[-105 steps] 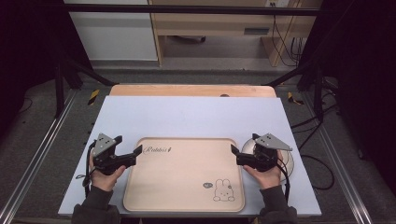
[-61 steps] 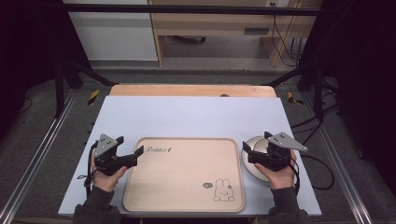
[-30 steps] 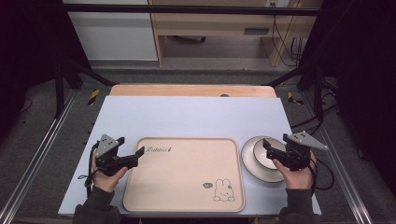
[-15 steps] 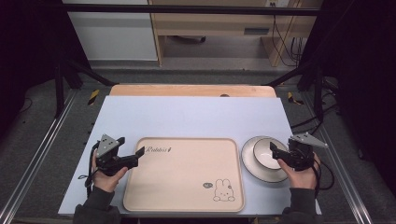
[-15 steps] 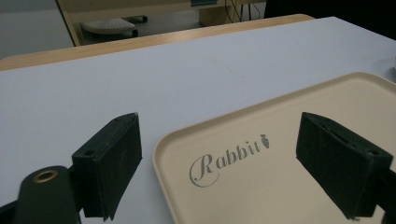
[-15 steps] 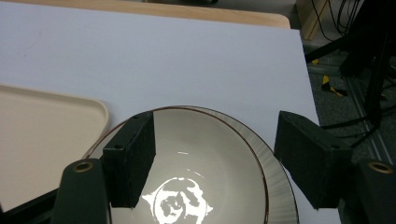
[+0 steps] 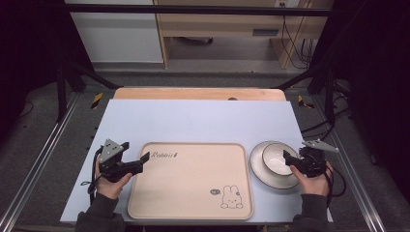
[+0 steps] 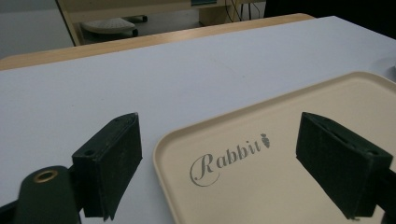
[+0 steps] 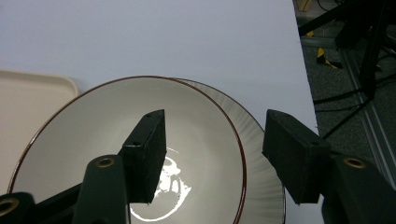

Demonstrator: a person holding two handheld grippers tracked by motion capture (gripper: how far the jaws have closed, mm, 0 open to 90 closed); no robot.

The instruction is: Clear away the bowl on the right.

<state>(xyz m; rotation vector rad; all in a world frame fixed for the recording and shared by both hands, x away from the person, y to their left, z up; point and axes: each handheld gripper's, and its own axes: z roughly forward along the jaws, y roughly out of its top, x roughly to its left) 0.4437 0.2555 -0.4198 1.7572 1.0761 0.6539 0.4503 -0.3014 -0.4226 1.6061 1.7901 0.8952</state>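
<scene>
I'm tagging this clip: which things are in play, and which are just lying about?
In play: bowl standing on the plate, straddled by the open right gripper; tray, with the open left gripper at its corner.
Lying about: yellow-handled tools on the floor, cables.

1. In the right gripper view the bowl (image 9: 93,154) ran off the bottom edge, and the right gripper (image 9: 215,154) hid part of its near wall.
2. The plate (image 9: 261,177) under it showed as a right-hand crescent only.
3. In the left gripper view the tray (image 8: 280,140) was cut at right and bottom.
4. Bowl-to-jaw contact possibly absent; indeterminate.
</scene>
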